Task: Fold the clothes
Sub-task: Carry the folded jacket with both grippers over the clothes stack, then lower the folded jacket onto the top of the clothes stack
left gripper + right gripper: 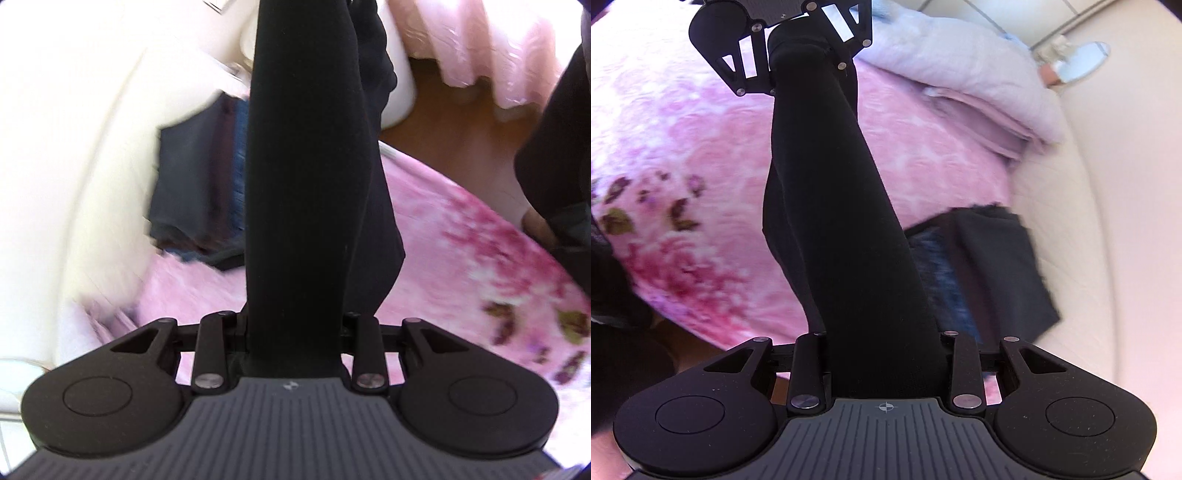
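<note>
Above the pink bedspread (701,122), one black garment (846,206) stretched between my left gripper (798,55) and right gripper (886,354), both clamped on it: I keep it taut, ends level.

Open pink bedspread (683,122) left of stretched black garment (842,206), folded dark stack (990,266) blocking right, pale blankets (979,85) beyond, padded wall (1108,221) behind.
</note>
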